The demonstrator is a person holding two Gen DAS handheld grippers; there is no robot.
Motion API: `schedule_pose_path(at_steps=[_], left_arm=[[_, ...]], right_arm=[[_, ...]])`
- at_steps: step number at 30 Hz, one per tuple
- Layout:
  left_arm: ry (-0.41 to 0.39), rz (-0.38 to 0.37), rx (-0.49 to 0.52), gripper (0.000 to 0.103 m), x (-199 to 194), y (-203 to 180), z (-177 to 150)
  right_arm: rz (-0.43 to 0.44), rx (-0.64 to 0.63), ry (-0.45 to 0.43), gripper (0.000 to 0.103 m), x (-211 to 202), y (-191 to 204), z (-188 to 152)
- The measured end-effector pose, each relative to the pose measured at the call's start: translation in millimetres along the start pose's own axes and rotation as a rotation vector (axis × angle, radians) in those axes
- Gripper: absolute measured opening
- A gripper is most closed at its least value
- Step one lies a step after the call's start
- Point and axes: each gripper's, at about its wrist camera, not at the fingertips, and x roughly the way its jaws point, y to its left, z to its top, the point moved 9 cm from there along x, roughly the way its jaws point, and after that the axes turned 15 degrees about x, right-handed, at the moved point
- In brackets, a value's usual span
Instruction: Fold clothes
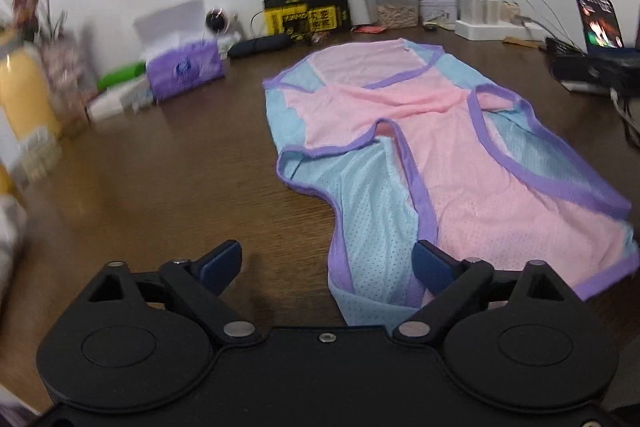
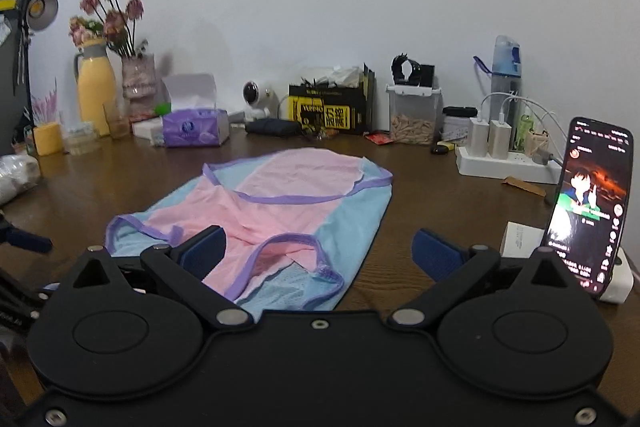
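Note:
A sleeveless mesh top [image 1: 460, 167] in pink and light blue with purple trim lies spread on the brown wooden table [image 1: 160, 167]. My left gripper [image 1: 326, 263] stands open low over the top's near left edge. Blue mesh lies between its fingers, and the right fingertip [image 1: 430, 263] is over the cloth without pinching it. In the right wrist view the same top [image 2: 280, 187] lies ahead. My right gripper [image 2: 320, 253] is open above its near right corner, the left fingertip [image 2: 204, 251] over the pink part and the right one over bare table [image 2: 420, 195].
Along the back wall stand a purple tissue box [image 2: 196, 127], a yellow jug [image 2: 94, 95], a black-and-yellow box [image 2: 328, 111], a clear container [image 2: 412, 115] and a white power strip [image 2: 504, 163]. A lit phone [image 2: 588, 207] leans upright at the right, close to my right gripper.

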Motion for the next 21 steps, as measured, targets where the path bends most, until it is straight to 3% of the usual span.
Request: schedule_pose_path(at_steps=[1,5,11,14,15,16,18,20,21], left_arm=[[-0.004,0.030,0.032,0.092,1,2,0],[0.016,0.038,-0.002,0.092,9,22,-8],[0.063,0.059,-0.034,0.092,14,47,-11],[0.070,-0.076,-0.138,0.092,10,51,-15],[0.054,-0.186,-0.192,0.092,8,47,-14],[0.051,-0.243,-0.214,0.092,7,42,-14],[0.066,-0.260,-0.210,0.089,9,38,-13],[0.073,-0.255,-0.196,0.080,11,37,-12],[0.067,-0.257,-0.194,0.071,10,39,-11]], right_arm=[[-0.001,-0.002,0.012,0.102,3,1,0],[-0.004,-0.027,0.055,0.102,16,7,-5],[0.047,-0.067,0.034,0.102,29,27,18],[0.100,-0.089,0.012,0.102,41,43,47],[0.126,-0.089,0.001,0.102,47,52,58],[0.157,-0.082,-0.012,0.102,55,62,71],[0.233,-0.093,-0.015,0.102,76,89,88],[0.289,-0.126,0.021,0.102,104,115,95],[0.304,-0.144,0.053,0.102,126,129,95]])
